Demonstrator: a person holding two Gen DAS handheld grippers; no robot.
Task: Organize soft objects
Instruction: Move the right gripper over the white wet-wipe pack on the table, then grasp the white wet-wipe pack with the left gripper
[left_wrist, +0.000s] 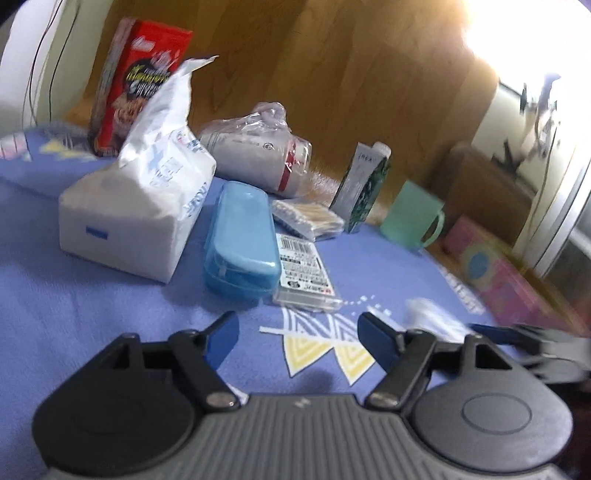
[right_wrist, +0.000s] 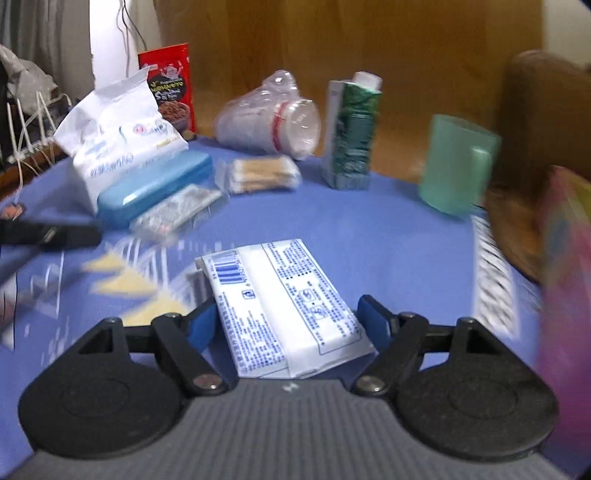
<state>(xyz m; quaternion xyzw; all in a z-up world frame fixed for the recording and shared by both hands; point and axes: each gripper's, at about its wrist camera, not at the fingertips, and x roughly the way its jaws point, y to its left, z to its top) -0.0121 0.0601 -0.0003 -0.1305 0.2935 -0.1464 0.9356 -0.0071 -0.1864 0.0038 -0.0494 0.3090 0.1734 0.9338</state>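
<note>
The left tool (left_wrist: 297, 341) has its blue pads apart, with nothing between them, only the blue cloth (left_wrist: 92, 314) of the counter below.

The right tool (right_wrist: 286, 317) is apart too. A small white tissue pack (right_wrist: 280, 299) lies flat on the cloth between its pads. The left pad looks close to the pack's edge and the right pad has a gap beside it (the picture is blurry, so I cannot tell if the left one touches).

In the left view, a big open tissue bag (left_wrist: 136, 199) stands at middle left. Just right of it lies a blue case (left_wrist: 240, 240), and a clear box (left_wrist: 306, 277) with a label lies beside that. Behind them are a red box (left_wrist: 136, 85), a bag of cups (left_wrist: 262, 147), a pack of swabs (left_wrist: 306, 219), a green carton (left_wrist: 364, 188) and a green mug (left_wrist: 413, 218). A pink box (left_wrist: 506, 280) sits at the right edge.
</note>
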